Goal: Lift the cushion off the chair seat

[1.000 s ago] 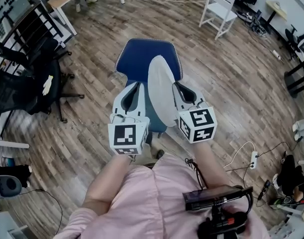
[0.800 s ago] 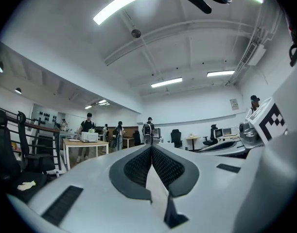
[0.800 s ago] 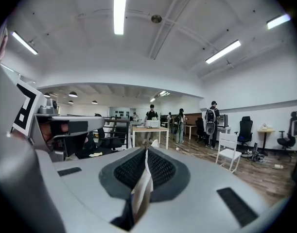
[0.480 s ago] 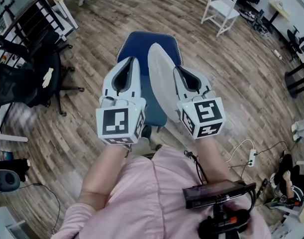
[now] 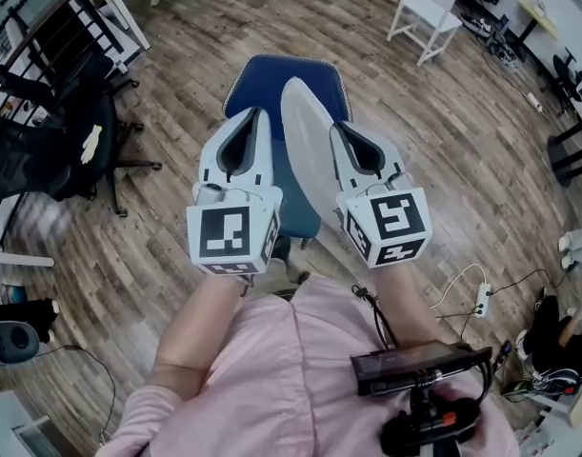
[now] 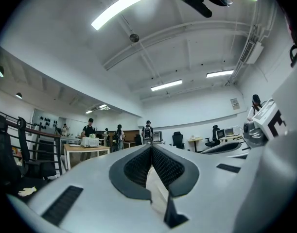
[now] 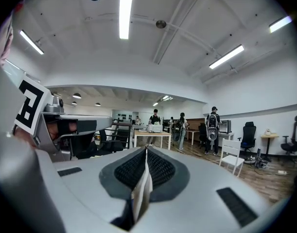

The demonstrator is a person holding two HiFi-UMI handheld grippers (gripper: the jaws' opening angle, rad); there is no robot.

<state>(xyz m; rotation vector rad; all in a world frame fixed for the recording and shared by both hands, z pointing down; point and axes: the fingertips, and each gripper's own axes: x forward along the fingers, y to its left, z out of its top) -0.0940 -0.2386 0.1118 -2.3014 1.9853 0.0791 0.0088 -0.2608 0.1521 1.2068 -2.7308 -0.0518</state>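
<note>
Cushion [image 5: 305,165] hangs edge-on just left of my right gripper [image 5: 338,129]. That tool's jaws are clamped on a thin fold of its cover, which is why the pale bulk stands upright beside the tool instead of lying flat. I judge it clear of the blue chair [image 5: 271,79] beneath both tools. My left gripper [image 5: 253,117] is closed on nothing, beyond the cushion and not touching it, near enough to steady any swing.

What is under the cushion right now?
The blue chair shows below the cushion, visible past its far end and along its left side. The stretch directly beneath the cushion is covered, and the left gripper and right gripper hide more.
</note>
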